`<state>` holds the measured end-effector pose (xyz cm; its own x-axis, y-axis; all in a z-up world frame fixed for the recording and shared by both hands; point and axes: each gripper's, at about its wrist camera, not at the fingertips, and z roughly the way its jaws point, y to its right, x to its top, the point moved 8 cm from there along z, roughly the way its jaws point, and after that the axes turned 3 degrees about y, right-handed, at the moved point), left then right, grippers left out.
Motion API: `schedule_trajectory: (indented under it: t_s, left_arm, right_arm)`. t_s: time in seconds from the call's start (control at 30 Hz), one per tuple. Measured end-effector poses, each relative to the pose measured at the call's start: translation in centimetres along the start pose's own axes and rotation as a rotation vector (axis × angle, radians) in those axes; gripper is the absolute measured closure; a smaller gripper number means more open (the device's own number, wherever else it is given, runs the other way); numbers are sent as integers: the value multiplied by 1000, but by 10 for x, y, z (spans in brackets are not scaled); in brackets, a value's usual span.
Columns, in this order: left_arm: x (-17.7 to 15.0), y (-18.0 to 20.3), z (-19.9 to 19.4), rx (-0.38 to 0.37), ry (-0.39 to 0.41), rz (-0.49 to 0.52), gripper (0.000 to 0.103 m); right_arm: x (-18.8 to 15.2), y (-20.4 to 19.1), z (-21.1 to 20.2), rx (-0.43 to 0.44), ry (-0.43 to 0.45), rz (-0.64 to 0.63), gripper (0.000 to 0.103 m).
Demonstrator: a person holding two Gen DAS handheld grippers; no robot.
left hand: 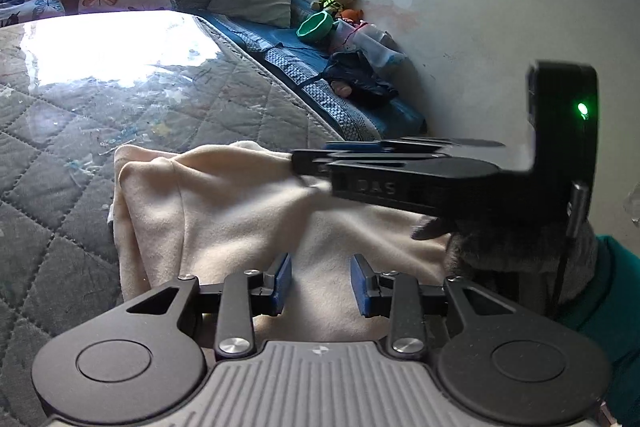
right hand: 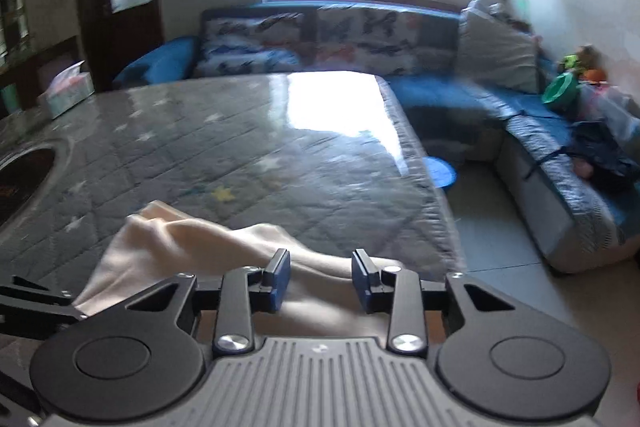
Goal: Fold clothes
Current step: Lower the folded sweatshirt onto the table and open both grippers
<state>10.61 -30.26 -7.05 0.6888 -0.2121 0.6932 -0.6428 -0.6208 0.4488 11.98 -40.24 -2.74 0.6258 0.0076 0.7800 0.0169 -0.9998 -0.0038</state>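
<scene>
Both tools agape, gripping nothing — left tool (left hand: 321, 285) and right tool (right hand: 321, 283) over cream garment (left hand: 224, 211).

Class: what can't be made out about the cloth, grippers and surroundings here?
- Cream cloth: garment type unclear; its near edge is hidden under the left gripper body, left wrist view.
- Left gripper, right wrist view: cut off by the left edge.
- Dark oval thing, right wrist view: cut off by the left edge, blurred.

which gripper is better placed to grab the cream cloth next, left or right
Left. The left gripper hovers open directly over the cream cloth; the right gripper is open near its edge.
</scene>
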Motion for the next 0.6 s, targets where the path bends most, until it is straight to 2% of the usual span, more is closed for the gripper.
schedule_trajectory:
  t_s: [0.07, 0.2, 0.4, 0.6]
  left_arm:
    - [-1, 0, 0, -5, 1, 4, 66]
    - [-1, -3, 0, -16, -5, -1, 66]
    - [4, -4, -7, -25, 5, -15, 62]
    - [6, -13, -9, -9, 1, -27, 62]
  right_arm:
    - [-3, -7, 11, 8, -31, -25, 69]
    - [3, -7, 19, 9, -28, -2, 66]
    - [8, 8, 0, 10, 0, 60, 65]
    - [-3, 2, -4, 25, -30, 23, 63]
